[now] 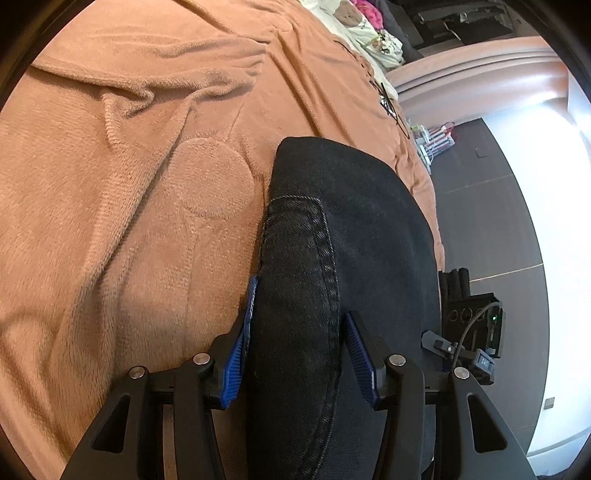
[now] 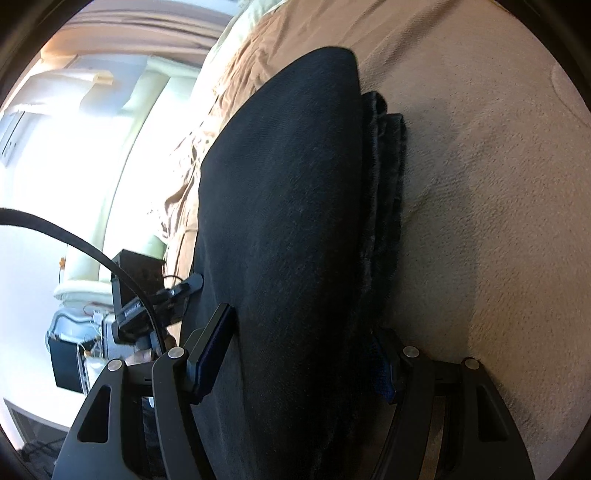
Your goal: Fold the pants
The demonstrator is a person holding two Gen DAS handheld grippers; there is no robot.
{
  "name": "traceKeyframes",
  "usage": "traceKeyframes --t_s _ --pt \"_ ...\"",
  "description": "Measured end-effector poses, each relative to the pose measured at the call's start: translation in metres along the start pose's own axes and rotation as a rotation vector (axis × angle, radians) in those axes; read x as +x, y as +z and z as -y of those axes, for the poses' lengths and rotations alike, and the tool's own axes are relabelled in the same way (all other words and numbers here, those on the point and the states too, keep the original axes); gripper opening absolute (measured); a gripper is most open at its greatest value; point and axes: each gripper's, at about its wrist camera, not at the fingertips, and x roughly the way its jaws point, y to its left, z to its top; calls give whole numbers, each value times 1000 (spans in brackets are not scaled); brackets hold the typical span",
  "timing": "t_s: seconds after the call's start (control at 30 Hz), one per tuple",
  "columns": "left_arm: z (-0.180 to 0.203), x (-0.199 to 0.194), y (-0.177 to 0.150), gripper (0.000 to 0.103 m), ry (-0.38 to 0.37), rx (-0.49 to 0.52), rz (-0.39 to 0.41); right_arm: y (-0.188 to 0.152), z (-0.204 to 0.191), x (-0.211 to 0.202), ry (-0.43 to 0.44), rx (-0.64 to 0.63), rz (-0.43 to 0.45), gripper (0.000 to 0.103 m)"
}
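Note:
The black denim pants lie folded in a thick stack on the brown fleece blanket. My left gripper is shut on the pants, its blue pads on either side of a stitched edge. In the right wrist view the pants fill the middle, with several folded layers showing along their right edge. My right gripper is shut on the pants as well, one finger on top and the other finger partly hidden under the cloth. The other gripper's body shows in the left wrist view beyond the pants.
The blanket covers a bed whose edge drops to a dark floor. Pillows and soft toys lie at the bed's far end. A bright window area and furniture show beside the bed.

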Motion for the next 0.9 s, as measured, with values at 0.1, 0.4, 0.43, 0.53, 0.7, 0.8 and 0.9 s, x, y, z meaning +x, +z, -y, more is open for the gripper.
traceKeyframes --t_s 0.1,0.4,0.43,0.53,0.7,0.8,0.9 --pt "5 1 -3 50 9 15 -8 -3 -4 -1 -12 -15 -9 65" --pt "31 -26 -8 29 0 78 28 -13 -35 -19 -16 -91 66 28" --pt "33 -30 -7 29 -3 84 31 -16 -38 -22 -14 -99 74 27" --pt "45 -46 -15 29 -10 112 52 -23 -49 -32 -4 -121 97 26" --pt "59 -66 -24 28 -24 142 83 -36 -66 -49 9 -160 129 26" --pt "66 -80 -32 27 -29 159 102 -45 -75 -58 19 -180 147 26" --pt "74 -92 -38 27 -37 170 122 -56 -86 -69 31 -209 169 25"
